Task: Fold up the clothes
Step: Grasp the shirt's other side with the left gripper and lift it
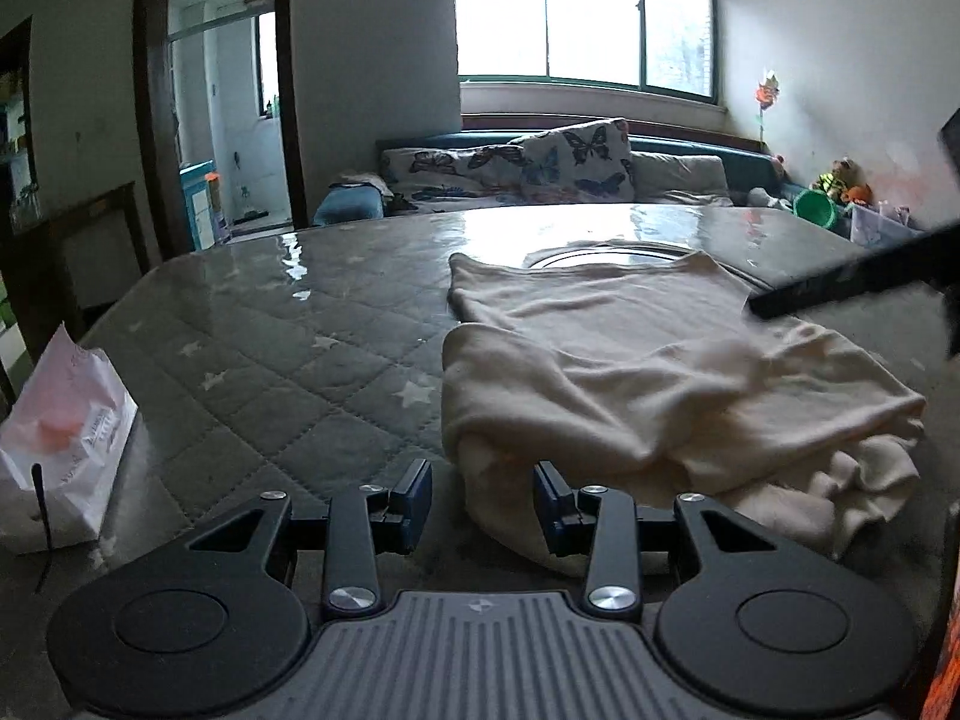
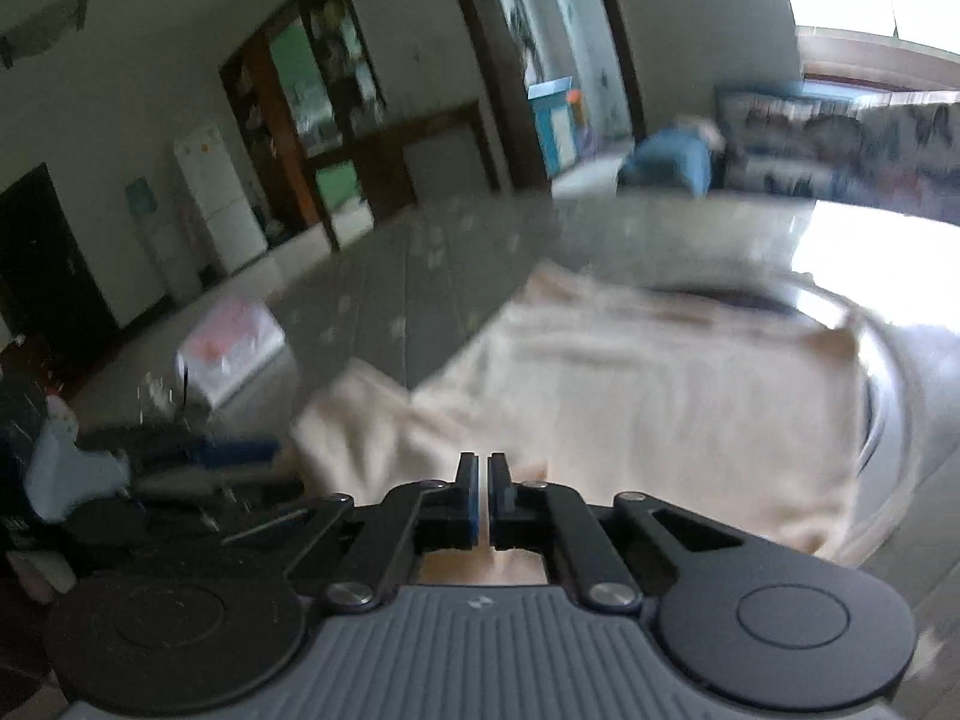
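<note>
A cream knit garment (image 1: 630, 372) lies partly folded on the grey quilted table cover (image 1: 288, 360), with a bunched end at the near right. My left gripper (image 1: 483, 501) is open just above the cover. The garment's near left corner lies between its blue pads (image 1: 420, 495), and neither pad presses on it. In the blurred right wrist view, my right gripper (image 2: 483, 480) hangs low over the same garment (image 2: 660, 396) with its fingers together. Whether cloth is pinched between them does not show. A dark blurred bar (image 1: 852, 282) reaches in over the garment from the right.
A white paper bag (image 1: 66, 420) stands at the table's left edge. A glossy turntable ring (image 1: 606, 255) sits partly under the garment's far end. Behind the table are a sofa with butterfly cushions (image 1: 540, 165), a window, a doorway on the left and toys (image 1: 840, 186) at the right.
</note>
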Action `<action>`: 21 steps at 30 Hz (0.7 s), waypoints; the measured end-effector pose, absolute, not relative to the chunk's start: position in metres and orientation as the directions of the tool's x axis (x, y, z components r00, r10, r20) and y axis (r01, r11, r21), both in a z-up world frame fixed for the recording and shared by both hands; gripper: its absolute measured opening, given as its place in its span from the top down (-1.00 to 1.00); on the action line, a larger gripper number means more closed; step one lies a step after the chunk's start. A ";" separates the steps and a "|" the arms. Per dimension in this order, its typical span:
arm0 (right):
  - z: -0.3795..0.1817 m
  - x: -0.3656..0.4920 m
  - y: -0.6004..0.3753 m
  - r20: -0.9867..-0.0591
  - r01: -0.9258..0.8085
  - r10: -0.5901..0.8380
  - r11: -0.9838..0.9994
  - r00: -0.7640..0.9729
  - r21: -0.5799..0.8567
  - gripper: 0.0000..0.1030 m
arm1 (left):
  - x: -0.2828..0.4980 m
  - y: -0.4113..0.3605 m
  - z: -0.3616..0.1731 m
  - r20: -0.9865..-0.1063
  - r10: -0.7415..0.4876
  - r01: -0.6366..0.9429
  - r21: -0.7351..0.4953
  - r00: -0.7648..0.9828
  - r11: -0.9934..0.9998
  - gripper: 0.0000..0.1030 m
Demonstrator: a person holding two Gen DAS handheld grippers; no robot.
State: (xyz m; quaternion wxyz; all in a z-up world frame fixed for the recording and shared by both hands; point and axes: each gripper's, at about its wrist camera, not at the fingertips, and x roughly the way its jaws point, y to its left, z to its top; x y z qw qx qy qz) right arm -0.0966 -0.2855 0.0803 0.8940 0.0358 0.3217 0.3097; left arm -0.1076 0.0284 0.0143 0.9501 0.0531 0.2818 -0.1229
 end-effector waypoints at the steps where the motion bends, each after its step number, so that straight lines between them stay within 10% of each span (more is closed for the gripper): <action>1: 0.087 -0.098 -0.287 -0.540 -0.534 0.578 0.806 0.612 0.257 0.97 | -0.106 0.029 0.014 -0.548 -0.203 0.260 0.028 0.811 0.965 0.23; 13: 0.057 -0.090 -0.270 -0.652 -0.527 0.550 0.809 0.521 0.261 0.38 | -0.114 0.034 0.017 -0.523 -0.206 0.262 0.035 0.827 0.964 0.70; 18: 0.038 -0.085 -0.270 -0.693 -0.485 0.542 0.819 0.476 0.307 0.43 | -0.116 0.036 0.015 -0.531 -0.204 0.261 0.034 0.823 0.965 0.69; 21: 0.045 -0.092 -0.267 -0.675 -0.524 0.546 0.809 0.497 0.268 0.89 | -0.116 0.035 0.013 -0.535 -0.206 0.265 0.035 0.820 0.964 0.68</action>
